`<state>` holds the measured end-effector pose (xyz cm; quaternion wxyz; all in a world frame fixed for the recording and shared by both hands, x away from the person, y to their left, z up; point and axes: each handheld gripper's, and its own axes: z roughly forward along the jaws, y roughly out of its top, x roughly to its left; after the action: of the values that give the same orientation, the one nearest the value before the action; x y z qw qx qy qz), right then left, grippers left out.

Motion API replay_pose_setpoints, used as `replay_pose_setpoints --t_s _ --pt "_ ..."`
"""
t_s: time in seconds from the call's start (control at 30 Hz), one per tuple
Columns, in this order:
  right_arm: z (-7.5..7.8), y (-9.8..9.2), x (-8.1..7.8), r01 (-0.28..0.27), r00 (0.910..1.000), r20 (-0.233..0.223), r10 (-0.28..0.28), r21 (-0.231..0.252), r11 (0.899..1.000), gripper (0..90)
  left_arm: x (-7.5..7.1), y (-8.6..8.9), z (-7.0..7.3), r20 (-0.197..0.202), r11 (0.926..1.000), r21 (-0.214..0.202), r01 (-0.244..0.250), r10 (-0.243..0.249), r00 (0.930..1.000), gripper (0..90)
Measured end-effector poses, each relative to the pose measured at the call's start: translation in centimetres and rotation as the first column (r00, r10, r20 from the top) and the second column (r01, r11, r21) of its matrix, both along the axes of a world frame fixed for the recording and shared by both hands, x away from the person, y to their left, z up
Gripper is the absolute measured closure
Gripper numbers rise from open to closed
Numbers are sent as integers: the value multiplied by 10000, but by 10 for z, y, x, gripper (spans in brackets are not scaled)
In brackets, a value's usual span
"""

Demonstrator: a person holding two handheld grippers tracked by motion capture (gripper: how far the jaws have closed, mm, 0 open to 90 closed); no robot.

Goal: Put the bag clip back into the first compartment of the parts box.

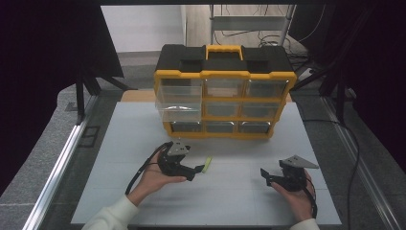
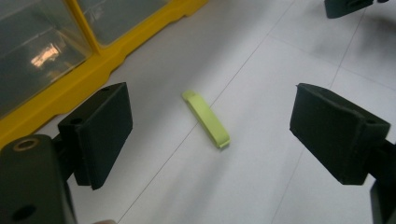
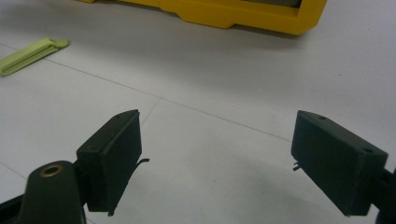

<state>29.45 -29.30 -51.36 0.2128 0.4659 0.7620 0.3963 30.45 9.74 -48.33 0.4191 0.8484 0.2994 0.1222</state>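
White bench: I'd drop left gripper, jaws released, squarely astride green clip at its 12; right gripper idles released.

Bright, even overhead light on the white table — soft shadows, dark surround, slight close-up blur.

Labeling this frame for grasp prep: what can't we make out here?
- Drawer contents: in the high view the organizer drawers are too small and glary to read.
- What the green strip is: too small in the high view; the left gripper view shows no markings.
- Organizer top: cut off by the upper edge in the right gripper view.
- Left gripper jaw gap: small in the high view.
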Motion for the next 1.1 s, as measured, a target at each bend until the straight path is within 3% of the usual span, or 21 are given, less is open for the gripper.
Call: replay_pose_setpoints --t_s 1.1 --pt "0 0 0 47 10000 38 -47 -38 10000 165 15 -23 -10 -375 9977 538 -415 436 9983 142"
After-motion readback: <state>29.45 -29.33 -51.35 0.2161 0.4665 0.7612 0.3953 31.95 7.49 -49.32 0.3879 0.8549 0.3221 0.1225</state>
